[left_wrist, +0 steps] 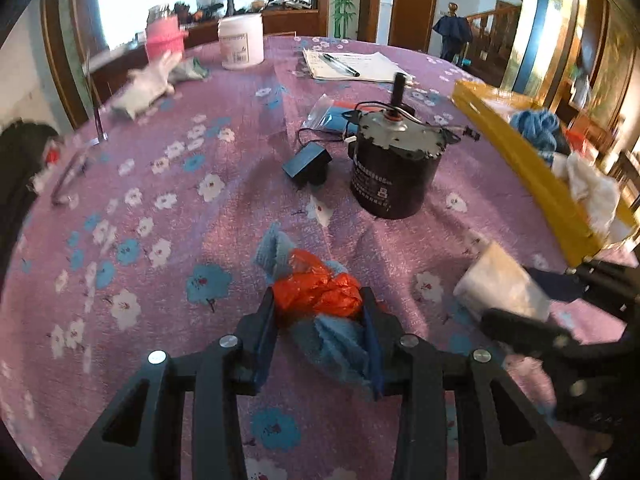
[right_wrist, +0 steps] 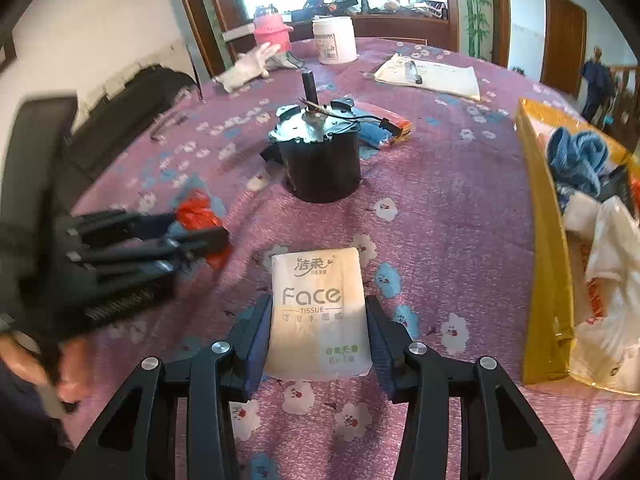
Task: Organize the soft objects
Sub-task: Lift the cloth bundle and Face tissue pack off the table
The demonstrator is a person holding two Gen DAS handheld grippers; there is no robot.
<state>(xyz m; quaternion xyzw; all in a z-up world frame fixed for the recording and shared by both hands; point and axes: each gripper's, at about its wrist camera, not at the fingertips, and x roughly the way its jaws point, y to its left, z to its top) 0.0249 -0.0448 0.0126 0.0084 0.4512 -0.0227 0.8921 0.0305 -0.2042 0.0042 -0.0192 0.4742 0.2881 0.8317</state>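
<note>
My left gripper (left_wrist: pixel 318 300) is shut on a crumpled orange plastic bag (left_wrist: pixel 320 290) bunched with a blue cloth (left_wrist: pixel 340 344), just above the purple floral tablecloth. My right gripper (right_wrist: pixel 318 308) is shut on a white Face tissue pack (right_wrist: pixel 320 312) resting on the table. The tissue pack also shows in the left wrist view (left_wrist: pixel 500 280), and the left gripper with the orange bag shows in the right wrist view (right_wrist: pixel 192 228). A yellow box (right_wrist: pixel 544 240) at the right holds blue cloth (right_wrist: pixel 580 160) and a white plastic bag (right_wrist: pixel 612 280).
A black motor (right_wrist: pixel 320 160) with a shaft and cable stands mid-table, with a black adapter (left_wrist: pixel 306 166) beside it. A plastic pouch (right_wrist: pixel 384 130), papers with a pen (right_wrist: pixel 428 74), a white tub (right_wrist: pixel 334 40), a pink container (right_wrist: pixel 272 34) and a white glove (right_wrist: pixel 248 66) lie farther back.
</note>
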